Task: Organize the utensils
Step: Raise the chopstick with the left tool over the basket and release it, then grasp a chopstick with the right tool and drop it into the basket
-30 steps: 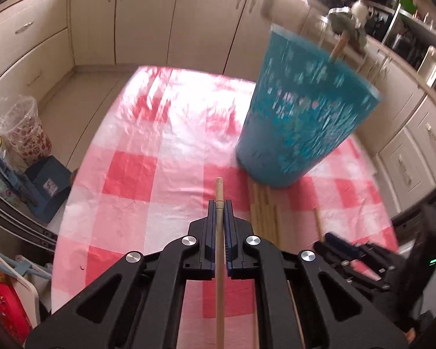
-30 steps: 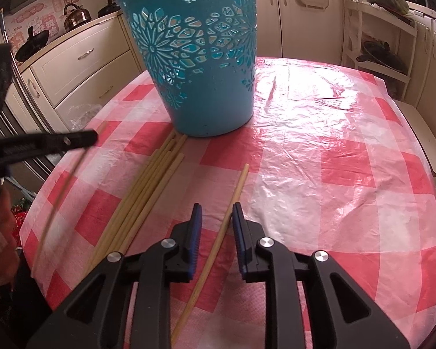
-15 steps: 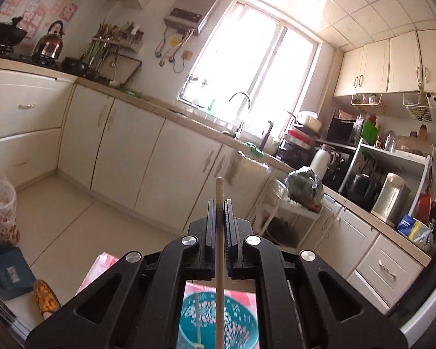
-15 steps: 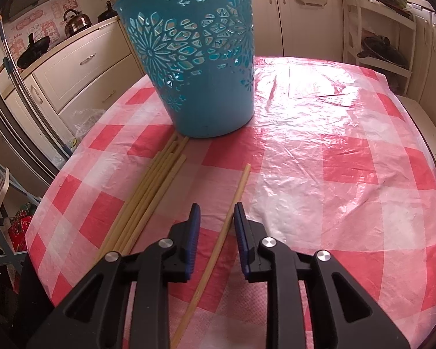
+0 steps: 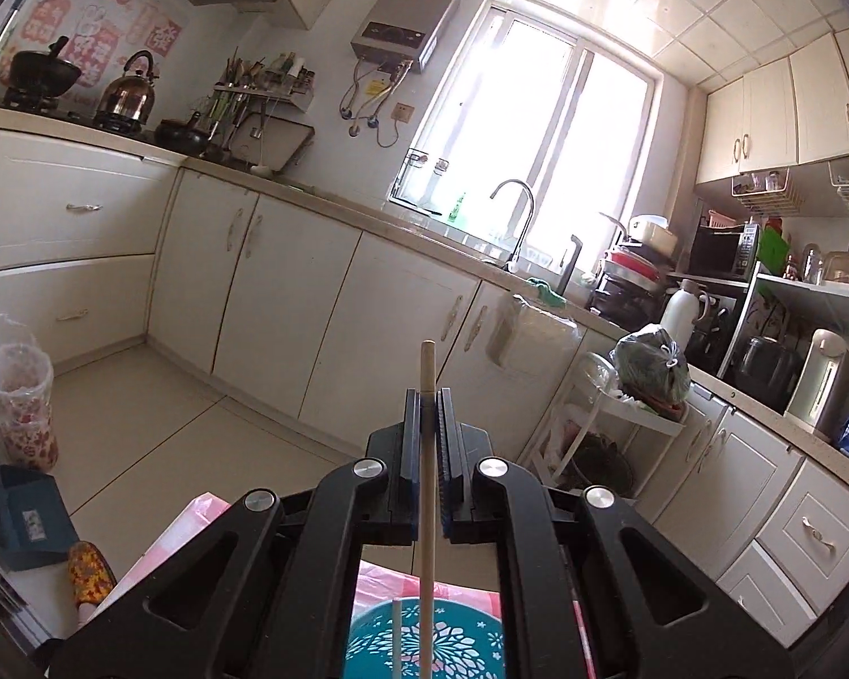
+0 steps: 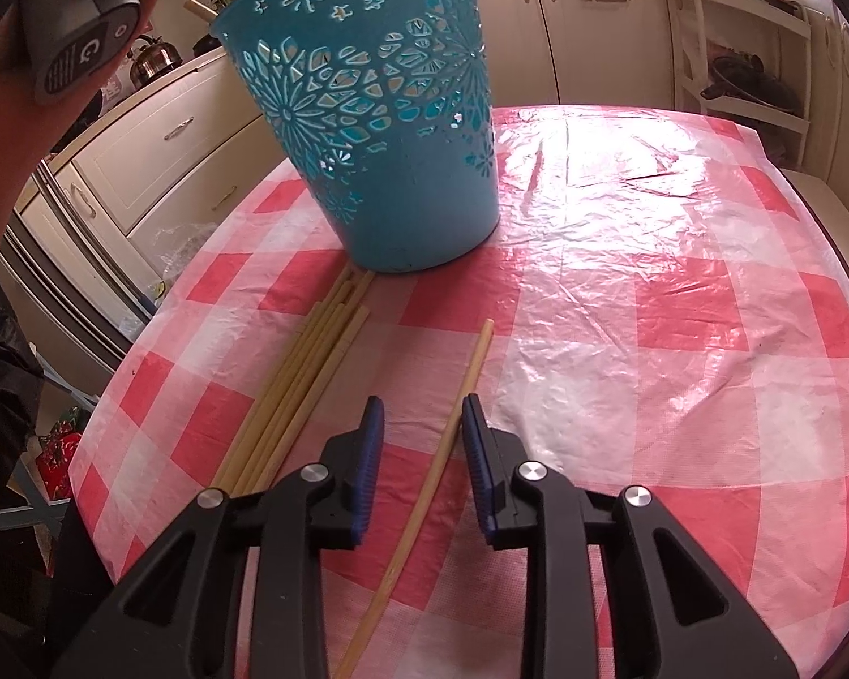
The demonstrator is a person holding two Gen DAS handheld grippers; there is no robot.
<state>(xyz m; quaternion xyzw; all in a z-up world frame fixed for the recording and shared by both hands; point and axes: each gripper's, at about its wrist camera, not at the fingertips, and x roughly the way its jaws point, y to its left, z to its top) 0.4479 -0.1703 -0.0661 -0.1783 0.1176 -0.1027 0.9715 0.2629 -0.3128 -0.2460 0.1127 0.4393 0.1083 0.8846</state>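
Note:
My left gripper [image 5: 428, 396] is shut on a wooden chopstick [image 5: 426, 509], held upright over the teal perforated basket [image 5: 424, 645] seen below it. In the right wrist view the basket [image 6: 390, 130] stands on the red-checked tablecloth [image 6: 679, 283]; chopstick ends [image 6: 198, 7] poke above its rim. My right gripper [image 6: 419, 413] is open, low over the table, its jaws either side of a single chopstick [image 6: 453, 424]. A bundle of several chopsticks [image 6: 305, 373] lies to its left, ends at the basket's base.
The hand holding the left gripper [image 6: 79, 11] is at the upper left of the right wrist view. Kitchen cabinets [image 5: 288, 305], a sink tap [image 5: 515, 215] and a cluttered rack [image 5: 651, 385] ring the table. The table's edge [image 6: 113, 396] is close on the left.
My left gripper has swung up from the table with its chopstick and now stands over the basket. My right gripper has stayed over the single chopstick, open.

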